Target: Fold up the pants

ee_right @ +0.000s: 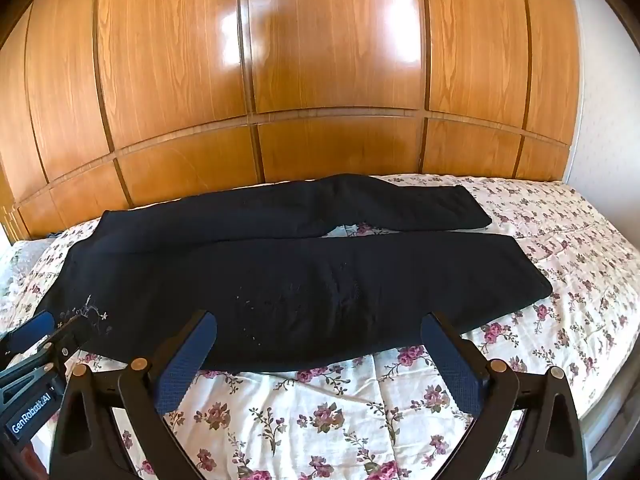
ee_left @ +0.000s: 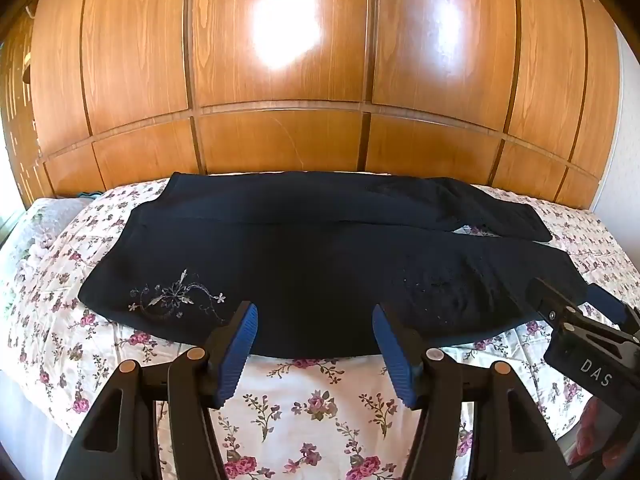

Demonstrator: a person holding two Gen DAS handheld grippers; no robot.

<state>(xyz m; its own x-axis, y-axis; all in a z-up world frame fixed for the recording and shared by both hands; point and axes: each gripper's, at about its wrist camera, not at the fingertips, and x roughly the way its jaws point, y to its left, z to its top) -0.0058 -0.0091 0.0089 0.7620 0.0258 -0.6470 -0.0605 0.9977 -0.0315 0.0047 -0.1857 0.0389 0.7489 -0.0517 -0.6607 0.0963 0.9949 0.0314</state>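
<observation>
A bed [ee_left: 304, 408] with a white, rose-printed quilt fills the lower frame; dark pants [ee_left: 304, 264] lie flat across its middle, legs stretching right.

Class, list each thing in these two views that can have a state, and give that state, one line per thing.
pants: spread flat on the bed, unfolded, legs side by side.
left tongs: open, holding nothing, over the pants' near edge.
right tongs: wide open, holding nothing.
bedspread: laid smooth under the pants.
wardrobe doors: closed.
</observation>
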